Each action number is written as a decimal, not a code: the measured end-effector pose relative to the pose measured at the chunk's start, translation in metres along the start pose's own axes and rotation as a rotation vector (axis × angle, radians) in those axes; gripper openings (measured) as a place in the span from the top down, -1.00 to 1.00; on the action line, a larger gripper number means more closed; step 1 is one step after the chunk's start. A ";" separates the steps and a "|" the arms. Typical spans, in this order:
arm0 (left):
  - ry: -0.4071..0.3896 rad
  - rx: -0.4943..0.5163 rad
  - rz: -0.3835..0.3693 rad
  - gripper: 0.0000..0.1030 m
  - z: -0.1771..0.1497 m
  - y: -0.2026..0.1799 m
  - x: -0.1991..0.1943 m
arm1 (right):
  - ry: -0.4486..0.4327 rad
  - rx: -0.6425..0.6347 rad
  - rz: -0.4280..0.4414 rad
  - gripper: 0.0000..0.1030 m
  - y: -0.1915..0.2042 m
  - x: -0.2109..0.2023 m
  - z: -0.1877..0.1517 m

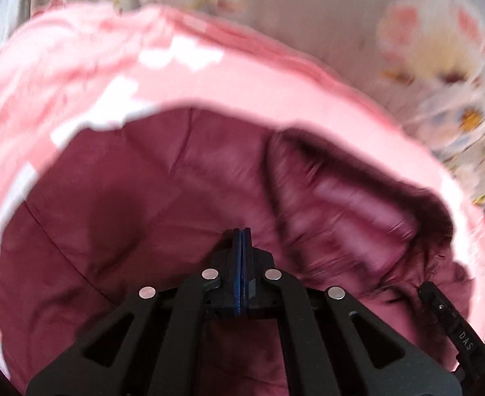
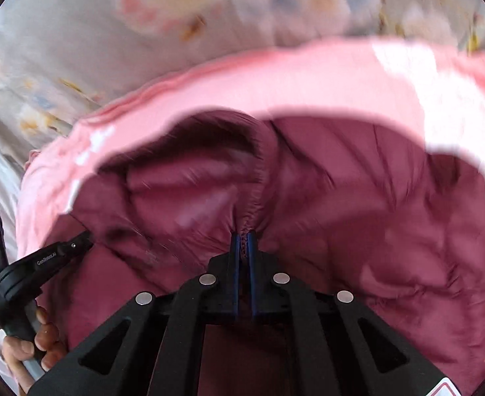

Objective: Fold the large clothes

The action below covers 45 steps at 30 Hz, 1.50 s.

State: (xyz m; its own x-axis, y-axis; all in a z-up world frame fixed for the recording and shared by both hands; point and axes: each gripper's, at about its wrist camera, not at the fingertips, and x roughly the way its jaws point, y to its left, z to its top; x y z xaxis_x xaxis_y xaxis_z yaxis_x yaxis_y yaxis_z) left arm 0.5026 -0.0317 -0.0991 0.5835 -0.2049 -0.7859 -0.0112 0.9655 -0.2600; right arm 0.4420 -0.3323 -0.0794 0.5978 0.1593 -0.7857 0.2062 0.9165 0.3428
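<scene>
Pinching a maroon jacket [image 2: 341, 198] fold, right claw [image 2: 243, 236] clenched, left claw [image 1: 241, 231] clamped flat on it.

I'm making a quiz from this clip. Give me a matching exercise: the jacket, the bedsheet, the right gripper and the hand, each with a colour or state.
Things:
1. puffy jacket
2. bedsheet
3. right gripper
4. hand

States:
A. floral print on pale grey
B. wrapped around a grey handle
C. dark maroon
D. shut on a gathered jacket edge

Pairs: 1-C, 2-A, 3-D, 4-B
</scene>
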 end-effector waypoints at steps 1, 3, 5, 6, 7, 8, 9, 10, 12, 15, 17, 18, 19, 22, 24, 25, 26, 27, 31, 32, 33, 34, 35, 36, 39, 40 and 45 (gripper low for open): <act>-0.006 0.004 -0.001 1.00 -0.003 0.001 0.002 | 0.002 -0.006 -0.002 0.93 0.000 0.000 0.000; -0.026 0.026 0.013 1.00 -0.004 -0.003 -0.002 | 0.009 -0.019 -0.016 0.90 0.003 0.000 0.002; -0.043 0.035 0.005 1.00 -0.003 -0.004 -0.012 | -0.010 0.000 -0.029 0.74 0.004 -0.008 0.004; -0.057 0.031 -0.012 1.00 0.000 -0.006 -0.019 | -0.034 0.012 -0.025 0.67 0.001 -0.017 0.003; -0.074 0.022 -0.038 1.00 0.004 -0.008 -0.026 | -0.077 0.032 -0.010 0.60 0.001 -0.029 0.003; -0.087 0.009 -0.061 1.00 0.006 -0.009 -0.031 | -0.113 0.051 0.015 0.51 0.001 -0.037 0.005; -0.103 -0.013 -0.101 0.95 0.011 -0.011 -0.037 | -0.155 0.079 0.066 0.45 0.002 -0.047 0.008; -0.110 -0.026 -0.125 0.70 0.015 -0.013 -0.040 | -0.176 0.101 0.108 0.26 0.001 -0.051 0.011; -0.122 -0.061 -0.175 0.00 0.024 -0.018 -0.043 | -0.185 0.135 0.218 0.09 0.006 -0.049 0.023; -0.117 -0.110 -0.211 -0.16 0.034 -0.027 -0.036 | -0.129 0.221 0.347 0.08 0.011 -0.024 0.041; -0.090 -0.142 -0.242 -0.16 0.039 -0.029 -0.028 | -0.121 0.276 0.371 0.08 0.010 -0.010 0.046; -0.070 -0.160 -0.259 -0.16 0.043 -0.030 -0.021 | -0.123 0.301 0.374 0.08 0.008 -0.004 0.049; -0.051 -0.178 -0.265 -0.16 0.045 -0.031 -0.014 | -0.129 0.337 0.377 0.08 0.004 0.001 0.052; -0.028 -0.212 -0.264 -0.16 0.052 -0.031 0.001 | -0.155 0.434 0.396 0.08 -0.011 0.009 0.056; -0.032 -0.220 -0.262 -0.16 0.056 -0.033 0.005 | -0.160 0.464 0.381 0.08 -0.019 0.013 0.058; -0.031 -0.229 -0.260 -0.16 0.058 -0.032 0.008 | -0.158 0.472 0.369 0.08 -0.022 0.016 0.059; -0.024 -0.243 -0.263 -0.16 0.060 -0.031 0.012 | -0.157 0.477 0.362 0.09 -0.025 0.018 0.060; -0.008 -0.267 -0.268 -0.15 0.063 -0.029 0.018 | -0.156 0.476 0.363 0.12 -0.027 0.020 0.060; 0.013 -0.276 -0.265 0.82 0.071 -0.027 0.028 | -0.207 0.400 0.372 0.83 -0.021 0.007 0.061; 0.015 -0.239 -0.261 0.93 0.072 -0.030 0.026 | -0.227 0.360 0.375 0.87 -0.018 -0.002 0.060; -0.004 -0.219 -0.255 0.93 0.071 -0.031 0.019 | -0.240 0.326 0.371 0.88 -0.015 -0.008 0.060; -0.026 -0.201 -0.258 0.94 0.069 -0.030 0.011 | -0.257 0.253 0.342 0.90 -0.008 -0.018 0.059; -0.056 -0.163 -0.256 0.94 0.065 -0.031 0.000 | -0.255 0.203 0.310 0.91 -0.004 -0.022 0.058; -0.071 -0.125 -0.243 0.94 0.061 -0.032 -0.008 | -0.241 0.148 0.264 0.92 0.001 -0.023 0.056; -0.084 -0.027 -0.178 0.94 0.048 -0.039 -0.014 | -0.185 0.062 0.159 0.93 0.007 -0.015 0.049; -0.083 -0.006 -0.160 0.94 0.045 -0.041 -0.013 | -0.169 0.050 0.140 0.94 0.006 -0.011 0.047; -0.048 0.038 -0.092 0.94 0.032 -0.045 0.007 | -0.095 -0.004 0.035 0.94 0.005 0.011 0.041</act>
State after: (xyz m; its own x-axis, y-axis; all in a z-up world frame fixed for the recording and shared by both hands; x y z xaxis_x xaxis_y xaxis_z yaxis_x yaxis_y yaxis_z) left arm 0.5332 -0.0718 -0.0750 0.6186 -0.2858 -0.7319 0.0745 0.9486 -0.3075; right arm 0.4812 -0.3408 -0.0655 0.6756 0.1561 -0.7206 0.1806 0.9125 0.3671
